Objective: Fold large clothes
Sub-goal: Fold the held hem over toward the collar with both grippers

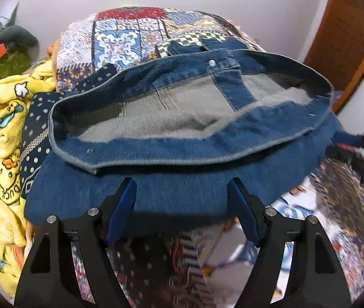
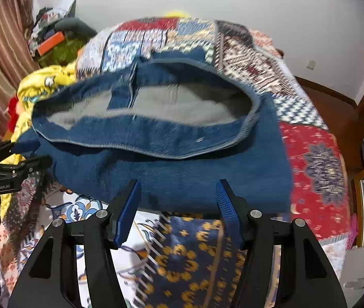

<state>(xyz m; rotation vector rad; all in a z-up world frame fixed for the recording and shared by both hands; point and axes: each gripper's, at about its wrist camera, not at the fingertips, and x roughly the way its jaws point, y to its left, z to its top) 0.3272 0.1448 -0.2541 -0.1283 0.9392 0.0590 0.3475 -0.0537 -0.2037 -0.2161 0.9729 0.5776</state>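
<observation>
A bed under a patchwork quilt of blue, red and white patterned squares [image 2: 310, 159] fills the room. Behind it rises a plain white wall [image 2: 233, 5]. Left of the bed hang striped reddish-brown curtains [image 2: 0, 59]; to its right stands dark brown wooden furniture [image 1: 341, 33], with a brown wooden skirting board [image 2: 328, 89] below the wall.

Jeans [image 1: 171, 187] lie folded on quilt [image 1: 120, 38], waistband facing up toward cameras. Blanket [image 1: 0, 118] heaped at jeans' left, touching. L gripper [image 1: 182, 187] & R gripper [image 2: 179, 190] hover at jeans' near edge, jaws apart, nothing btwn.
</observation>
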